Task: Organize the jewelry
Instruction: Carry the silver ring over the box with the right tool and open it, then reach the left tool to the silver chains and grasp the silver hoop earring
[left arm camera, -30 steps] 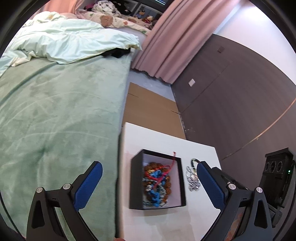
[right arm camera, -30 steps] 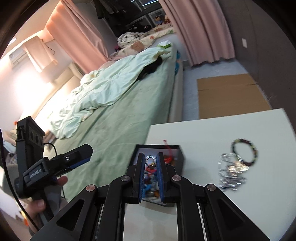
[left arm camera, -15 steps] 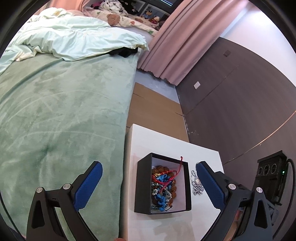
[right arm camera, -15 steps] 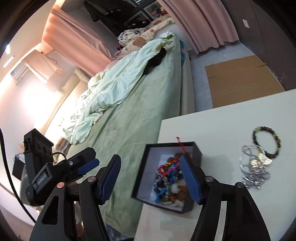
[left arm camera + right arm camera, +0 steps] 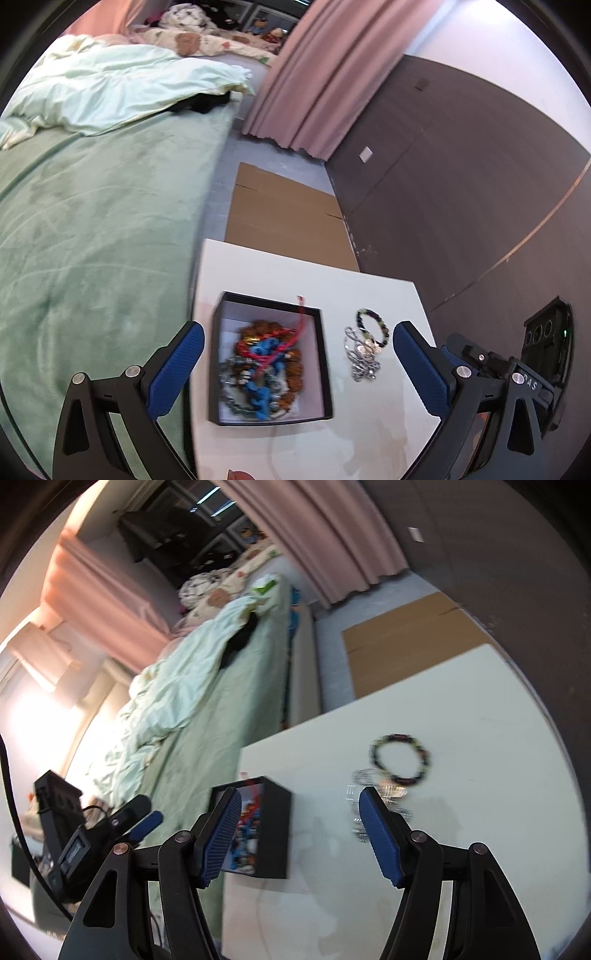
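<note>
Mostly sorted, judging by the black box [image 5: 271, 356] on the white table [image 5: 373, 435]: heaped with jewelry [image 5: 264, 367] — brown beads, blue pieces, a silvery chain, a red cord [image 5: 301, 314] trailing over the far rim. Sits near the table's bed-side edge, open, no lid in sight.

Still outside the box, just beside it on the table: a dark beaded bracelet [image 5: 373, 326] with green and pale beads, and a tangle of silver chain jewelry [image 5: 362, 358] touching or overlapping its near side. Same pair in the right wrist view, blurred — bracelet [image 5: 400, 755] farther off, silver tangle [image 5: 380, 797] partly behind the right fingertip. Two items left to move, by this reckoning; whether the box contents need further arranging cannot be told.

Left hand-held gripper [image 5: 297, 354] spread wide and empty, framing the box and the loose pieces from above. Right hand-held gripper [image 5: 299, 825] also parted with nothing between the pads, looking down at bare table between the box [image 5: 262, 830] and the silver tangle; likely heading for that tangle next.

Writing: white letters on the body of the other gripper at the right edge of the left view, perhaps "AS", partly cut off. A small label on the left gripper's body in the right view, too blurred to read. No brand legible on the box.
</note>
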### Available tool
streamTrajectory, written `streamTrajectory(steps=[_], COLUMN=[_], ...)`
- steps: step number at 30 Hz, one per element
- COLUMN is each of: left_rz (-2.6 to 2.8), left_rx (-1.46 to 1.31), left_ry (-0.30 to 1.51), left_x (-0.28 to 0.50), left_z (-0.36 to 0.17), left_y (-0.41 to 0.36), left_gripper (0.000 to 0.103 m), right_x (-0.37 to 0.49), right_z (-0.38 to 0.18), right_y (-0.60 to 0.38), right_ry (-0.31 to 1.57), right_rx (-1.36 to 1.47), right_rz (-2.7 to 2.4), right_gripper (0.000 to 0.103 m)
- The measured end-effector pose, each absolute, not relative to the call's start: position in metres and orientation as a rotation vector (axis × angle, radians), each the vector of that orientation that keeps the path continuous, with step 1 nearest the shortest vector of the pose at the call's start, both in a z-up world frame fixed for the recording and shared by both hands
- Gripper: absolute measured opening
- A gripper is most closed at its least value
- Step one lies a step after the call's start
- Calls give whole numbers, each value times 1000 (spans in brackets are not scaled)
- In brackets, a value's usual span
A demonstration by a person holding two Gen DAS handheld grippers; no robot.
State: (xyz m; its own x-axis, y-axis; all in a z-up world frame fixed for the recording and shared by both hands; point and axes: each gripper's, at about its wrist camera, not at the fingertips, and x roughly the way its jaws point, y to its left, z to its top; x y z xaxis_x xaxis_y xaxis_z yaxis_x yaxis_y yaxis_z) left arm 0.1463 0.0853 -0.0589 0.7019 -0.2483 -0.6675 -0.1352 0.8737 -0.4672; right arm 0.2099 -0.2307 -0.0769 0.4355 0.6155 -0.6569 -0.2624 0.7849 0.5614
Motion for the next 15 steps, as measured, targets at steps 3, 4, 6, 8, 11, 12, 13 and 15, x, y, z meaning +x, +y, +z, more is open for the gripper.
streamTrajectory(steps=[3, 4, 6, 8, 11, 12, 13, 15], left_rz=[-107, -121, -150, -188, -231, -240, -248, -254], left_rx=[-484, -471, -437, -399, -370, -363, -352, -329], left_ry=[809, 807, 805, 811, 828, 839, 853, 892], left_x=[153, 154, 158, 164, 172, 177, 182, 191], left_z=[-57, -56, -54, -52, -53, -54, -56, -62], left_y=[64, 57, 42, 25, 6, -1, -7, -19], left_gripper=[102, 102, 101, 100, 97, 96, 96, 92], right_x=[213, 214, 217, 218, 221, 222, 224, 228], right_z=[-82, -83, -87, -89, -90, -91, -91, -93], right_y=[-249, -253, -265, -273, -286, -292, -296, -305], right_ry=[1004, 1011, 1028, 1038, 1043, 1042, 1042, 1041], right_rx=[418, 421, 440, 450, 474, 483, 492, 514], right_rz=[514, 501, 465, 442, 422, 414, 408, 396], right_gripper=[67, 67, 67, 67, 67, 67, 67, 67])
